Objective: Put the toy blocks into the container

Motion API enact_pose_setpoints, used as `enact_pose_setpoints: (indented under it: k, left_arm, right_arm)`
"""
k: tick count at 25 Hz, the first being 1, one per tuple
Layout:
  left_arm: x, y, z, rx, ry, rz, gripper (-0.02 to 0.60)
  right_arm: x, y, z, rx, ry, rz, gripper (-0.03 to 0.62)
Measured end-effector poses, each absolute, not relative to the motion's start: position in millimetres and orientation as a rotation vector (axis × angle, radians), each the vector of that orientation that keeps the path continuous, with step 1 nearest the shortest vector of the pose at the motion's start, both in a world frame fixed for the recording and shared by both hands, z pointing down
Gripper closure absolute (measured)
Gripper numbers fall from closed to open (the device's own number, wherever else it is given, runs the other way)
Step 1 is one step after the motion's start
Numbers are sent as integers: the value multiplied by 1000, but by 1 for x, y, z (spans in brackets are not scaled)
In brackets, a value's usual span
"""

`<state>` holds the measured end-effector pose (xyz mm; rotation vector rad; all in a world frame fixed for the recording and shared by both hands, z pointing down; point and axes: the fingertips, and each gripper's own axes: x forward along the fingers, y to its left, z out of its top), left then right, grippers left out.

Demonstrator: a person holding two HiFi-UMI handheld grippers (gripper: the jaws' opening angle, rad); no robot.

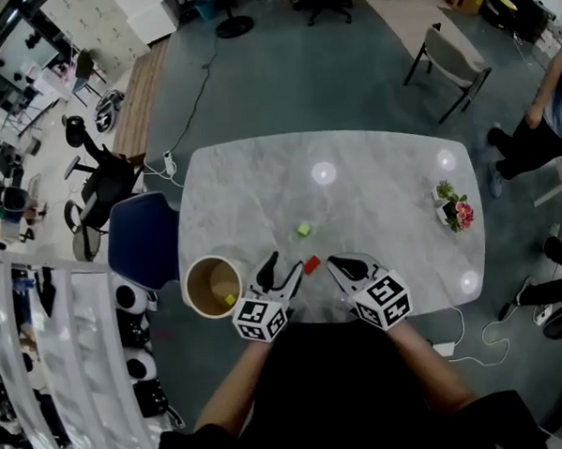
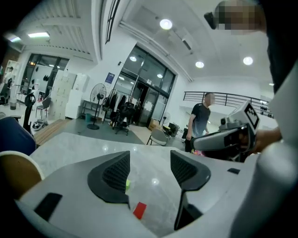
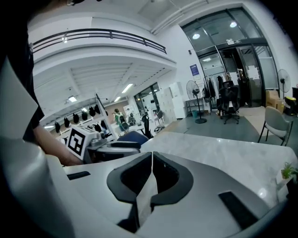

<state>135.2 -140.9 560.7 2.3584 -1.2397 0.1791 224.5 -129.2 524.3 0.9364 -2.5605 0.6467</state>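
Right up close, the person's dark-clad torso (image 1: 337, 394) fills the bottom of the head view, both forearms reaching up to the near edge of the table (image 1: 383, 204). That pale marble table takes up the middle of the frame. At its left edge sits a blue chair (image 1: 143, 237).

On the lower left corner of the table stands the container (image 1: 192, 289), a round brown tub, and there's already a yellow block (image 1: 230, 299) lying inside it, toward its right wall.

Just right of the tub is the left gripper (image 1: 281, 269), and its own view shows the jaws spread wide with nothing pinched, only tabletop between them. Beside it is the right gripper (image 1: 344, 265), pressed tight together and empty, the two pads meeting in one seam.

Over at the table's right side stands a little flower pot (image 1: 452, 210).

Now the loose pieces. The red block (image 1: 311, 264) lies on the table between the two gripper tips, just off the left one. The green block (image 1: 304, 230) sits a little above it, nearer the table's middle.
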Motion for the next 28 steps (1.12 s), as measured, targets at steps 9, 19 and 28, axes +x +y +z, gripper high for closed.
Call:
enact_pose_setpoints:
  k: [9, 19, 28]
  left_arm:
    - [169, -193, 657, 2288, -1234, 422, 333]
    - [180, -229, 760, 2175, -1147, 760, 333]
    - [182, -231, 801, 2168, -1030, 915, 333]
  right_arm:
    - [266, -124, 556, 917, -2542, 738, 588]
    - [289, -118, 588, 896, -2494, 831, 592]
    - [300, -118, 598, 905, -2455, 908, 594]
